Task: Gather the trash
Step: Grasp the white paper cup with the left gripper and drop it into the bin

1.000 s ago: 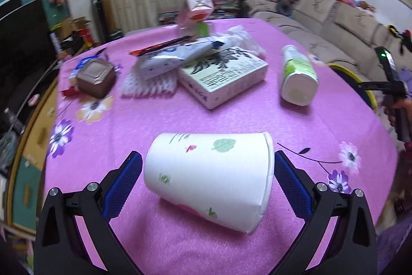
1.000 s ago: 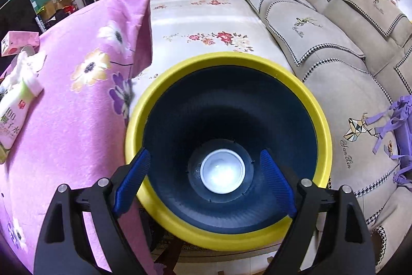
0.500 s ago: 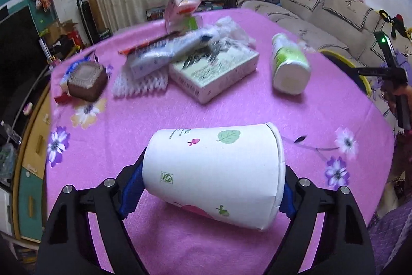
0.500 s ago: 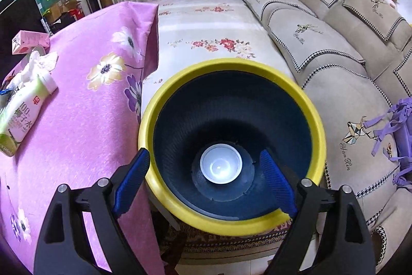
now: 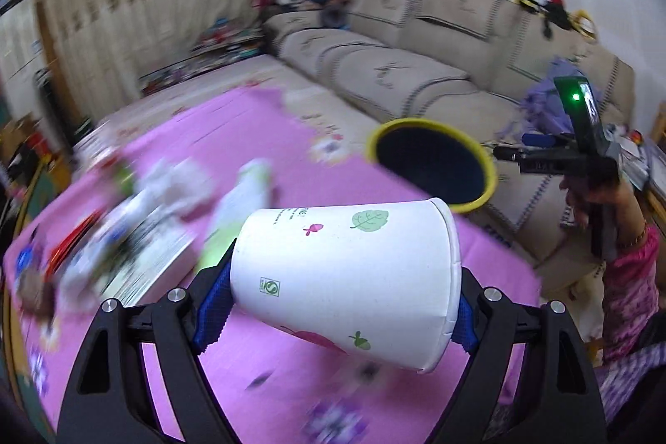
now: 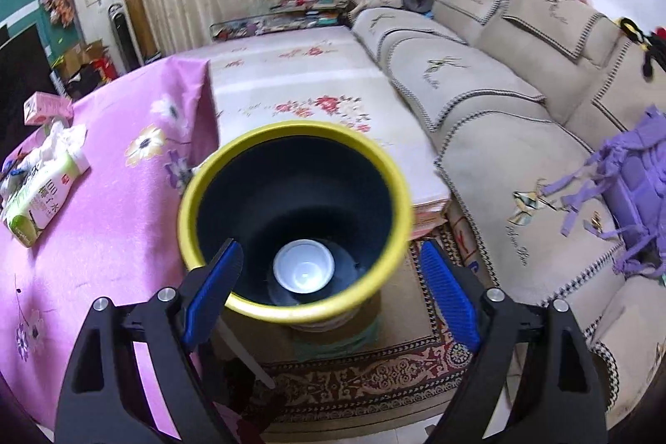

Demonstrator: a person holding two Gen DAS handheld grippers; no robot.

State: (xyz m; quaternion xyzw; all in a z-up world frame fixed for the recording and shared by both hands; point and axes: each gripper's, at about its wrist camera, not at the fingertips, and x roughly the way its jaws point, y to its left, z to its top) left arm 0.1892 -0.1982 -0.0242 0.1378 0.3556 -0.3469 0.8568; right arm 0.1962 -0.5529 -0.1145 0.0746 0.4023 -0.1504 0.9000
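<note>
My left gripper (image 5: pixel 333 302) is shut on a white paper cup (image 5: pixel 345 277) with leaf prints, held sideways above the pink tablecloth (image 5: pixel 266 356). A dark bin with a yellow rim (image 5: pixel 433 163) stands beyond the table's right edge, ahead and to the right of the cup. My right gripper (image 6: pixel 329 290) is open and empty above that bin (image 6: pixel 291 211). A white cup (image 6: pixel 304 271) lies at the bin's bottom. The right gripper also shows in the left wrist view (image 5: pixel 574 157), beside the bin.
More trash lies blurred on the table at the left: a green-and-white bottle (image 5: pixel 237 211), a flat box (image 5: pixel 141 256), wrappers. The bottle (image 6: pixel 37 202) and a pink carton (image 6: pixel 45 107) show in the right wrist view. A beige sofa (image 6: pixel 499 102) stands to the right.
My left gripper has lifted the cup off the table and swung right toward the bin. My right gripper has drawn back and up from the bin.
</note>
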